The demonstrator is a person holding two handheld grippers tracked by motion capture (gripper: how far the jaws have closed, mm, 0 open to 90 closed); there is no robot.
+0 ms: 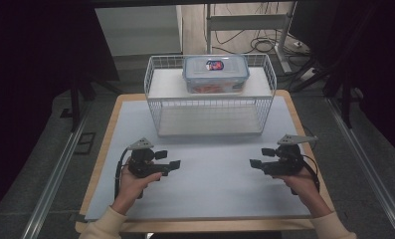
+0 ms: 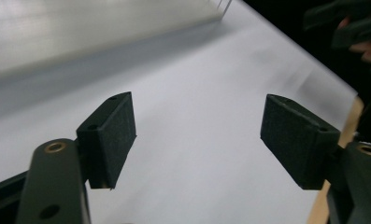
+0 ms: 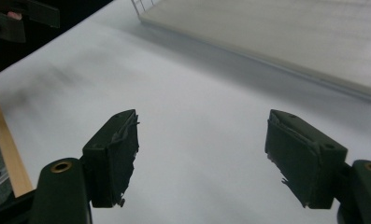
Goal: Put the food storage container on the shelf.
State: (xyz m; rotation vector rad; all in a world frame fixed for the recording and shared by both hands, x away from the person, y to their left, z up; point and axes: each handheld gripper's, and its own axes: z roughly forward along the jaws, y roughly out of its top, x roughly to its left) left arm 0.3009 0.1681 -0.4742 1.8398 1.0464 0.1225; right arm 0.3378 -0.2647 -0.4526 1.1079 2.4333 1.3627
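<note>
2 tongs hang low over the surface (image 1: 210,194), one in each hand, both empty. The left tongs (image 1: 174,165) sit at the lower left of the high view and the right tongs (image 1: 255,163) at the lower right, tips turned inward toward each other. In the left gripper view the pads (image 2: 113,135) stand spread with bare white sheet between them; the right gripper view shows the same, with the facing of its pads (image 3: 120,156) frayed at the edges. Held wide and level like this, they look readied for a reach rather than mid-grasp.

The likely object of the work is the box (image 1: 216,72), a clear plastic container with a blue-rimmed clip lid, at the upper centre of the high view. It rests on the top shelf of a white wire rack (image 1: 155,112) and is well apart from both tongs. Something reddish shows through its wall, too small to identify. Being wide, it probably calls for 2 tongs, one per side, which would explain the mirrored stance.

The surface is a wooden tabletop covered by a pale sheet, its wood edge showing along the sides. The rack's lower shelf holds nothing. Around it the room is dim: grey floor, metal rails at either side, and cables lying past a metal frame at the top.
</note>
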